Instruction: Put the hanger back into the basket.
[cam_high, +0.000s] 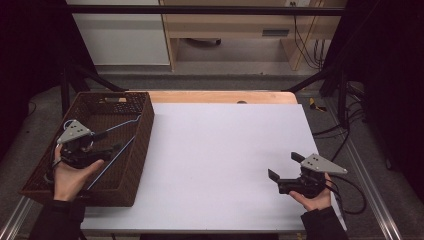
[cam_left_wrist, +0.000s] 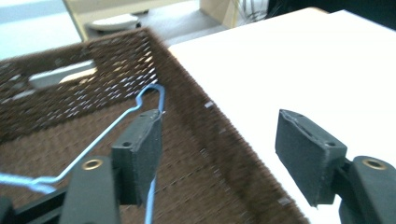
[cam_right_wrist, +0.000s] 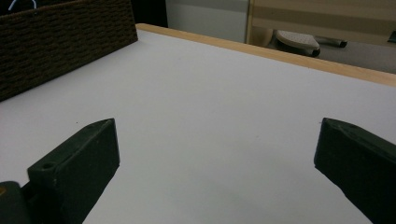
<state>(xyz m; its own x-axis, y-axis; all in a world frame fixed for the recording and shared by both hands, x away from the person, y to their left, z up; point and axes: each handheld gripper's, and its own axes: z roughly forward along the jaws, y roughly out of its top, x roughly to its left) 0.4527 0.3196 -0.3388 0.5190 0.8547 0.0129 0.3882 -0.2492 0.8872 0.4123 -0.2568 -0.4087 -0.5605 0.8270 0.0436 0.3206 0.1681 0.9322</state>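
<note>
— Hanger (cam_high: 117, 145) of thin blue wire lies inside a dark brown woven basket (cam_high: 131, 165) at the table's left edge, its hook toward the far end. Where is the left gripper (cam_high: 111, 141)?

— Over the basket, held in the person's left hand (cam_high: 70, 177). In the left gripper view its jaws stand wide apart, gripping nothing. The blue wire (cam_left_wrist: 112, 128) runs just beside the nearer black pad (cam_left_wrist: 140, 154), and part of it passes behind that pad; whether wire and pad touch cannot be told. The other pad hangs past the basket wall (cam_left_wrist: 205, 126), above the white surface.

— And the hook?

— Its bend (cam_left_wrist: 156, 93) rises near the basket's inner wall, close to the rim.

— What about the right side?

— The right gripper (cam_high: 285, 166) sits low over the white table top (cam_high: 220, 150), held by the right hand (cam_high: 315, 197) near the front right corner, well apart from the basket. The right gripper view shows its two jaws spread wide with bare white surface (cam_right_wrist: 210, 116) between them.

— Anything else in frame?

— A strip of pale wood (cam_high: 220, 96) shows along the table's far edge. The basket's side (cam_right_wrist: 60, 42) shows at the upper left of the right gripper view. A black cable (cam_high: 350, 195) trails from the right gripper off the table's right side.
</note>
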